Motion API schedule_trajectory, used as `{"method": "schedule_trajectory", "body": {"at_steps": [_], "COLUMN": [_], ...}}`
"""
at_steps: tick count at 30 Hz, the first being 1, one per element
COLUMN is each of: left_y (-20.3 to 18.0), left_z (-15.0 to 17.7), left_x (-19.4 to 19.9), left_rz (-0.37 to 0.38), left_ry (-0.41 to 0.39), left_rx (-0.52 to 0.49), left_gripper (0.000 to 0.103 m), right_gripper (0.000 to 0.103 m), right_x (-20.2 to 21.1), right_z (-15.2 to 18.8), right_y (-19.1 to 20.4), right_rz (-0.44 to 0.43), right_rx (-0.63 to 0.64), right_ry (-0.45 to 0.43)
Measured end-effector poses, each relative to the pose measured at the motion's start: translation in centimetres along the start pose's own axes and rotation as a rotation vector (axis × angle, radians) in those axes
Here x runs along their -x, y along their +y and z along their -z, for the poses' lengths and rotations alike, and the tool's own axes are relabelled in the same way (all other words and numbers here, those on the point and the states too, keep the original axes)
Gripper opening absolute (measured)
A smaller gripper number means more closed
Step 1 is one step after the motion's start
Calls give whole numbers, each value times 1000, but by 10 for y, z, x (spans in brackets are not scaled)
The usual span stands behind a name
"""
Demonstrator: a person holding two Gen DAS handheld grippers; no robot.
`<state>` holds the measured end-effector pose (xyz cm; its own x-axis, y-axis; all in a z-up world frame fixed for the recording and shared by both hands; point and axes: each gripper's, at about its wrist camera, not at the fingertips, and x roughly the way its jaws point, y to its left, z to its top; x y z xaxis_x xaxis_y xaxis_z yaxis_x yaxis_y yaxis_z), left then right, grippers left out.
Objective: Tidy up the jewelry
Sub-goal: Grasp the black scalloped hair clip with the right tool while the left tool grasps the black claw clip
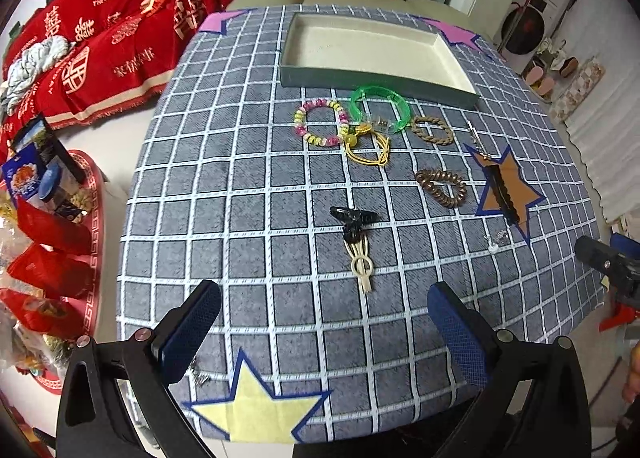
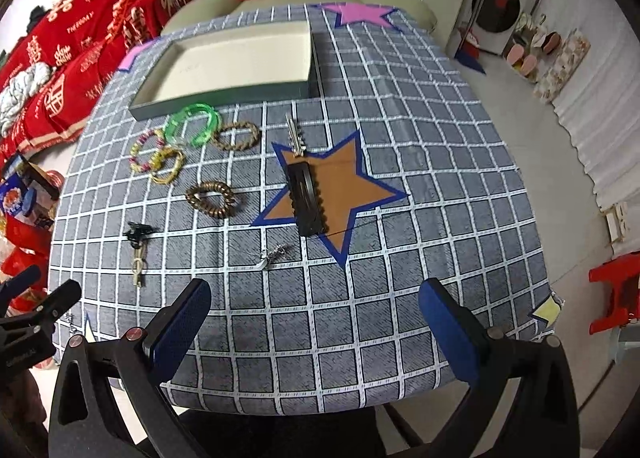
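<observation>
blue-padded left gripper [image 1: 324, 322] and right gripper [image 2: 316, 318] gape empty, so you start by reaching for the black clip [image 1: 354, 219] bound for the tray [image 1: 372, 79].

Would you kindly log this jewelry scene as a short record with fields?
surface: checked tablecloth
container: shallow box, nothing inside
near the box: green bangle, beaded bracelet, yellow cord bracelet, braided ring
mid table: coil hair tie, black claw clip
on brown star: black hair clip
left gripper: jaws open, holding nothing
right gripper: jaws open, holding nothing
</observation>
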<state>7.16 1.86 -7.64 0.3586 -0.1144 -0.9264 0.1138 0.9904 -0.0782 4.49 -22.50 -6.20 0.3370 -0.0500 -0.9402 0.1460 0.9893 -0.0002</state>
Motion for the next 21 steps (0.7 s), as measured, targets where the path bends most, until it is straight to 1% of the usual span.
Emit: {"method": "schedule_trajectory", "body": {"at_steps": [6, 8, 13, 14, 15, 17, 20, 21], "left_y": [-6, -8, -13, -14, -14, -14, -14, -15], "left_z": [-15, -20, -35, -38, -40, -45, -50, -50], "left_x": [-28, -39, -61, -66, -70, -81, -92, -94], "left_rz": [15, 11, 9, 7, 7, 5, 5, 4], "left_ry": [43, 66, 95, 99, 103, 128, 148, 153], "left_rx": [-14, -25, -17, -19, -19, -16, -3, -5], "left_gripper": [102, 100, 100, 98, 91, 88, 88, 88], "right_gripper": [103, 103, 103, 103, 102, 101, 91, 85], "right_x": [-37, -48, -78, -85, -91, -104, -121, -126], "right_z": [-17, -24, -45, -49, -53, -60, -67, -69], "right_y": [-5, -6, -5, -4, -4, -2, -1, 0], "right_rz": [0, -2, -18, -19, -21, -22, -20, -24], "right_rx": [-3, -8, -8, -4, 0, 8, 17, 17], "right_ry": [83, 103, 147, 157, 164, 183, 215, 228]}}
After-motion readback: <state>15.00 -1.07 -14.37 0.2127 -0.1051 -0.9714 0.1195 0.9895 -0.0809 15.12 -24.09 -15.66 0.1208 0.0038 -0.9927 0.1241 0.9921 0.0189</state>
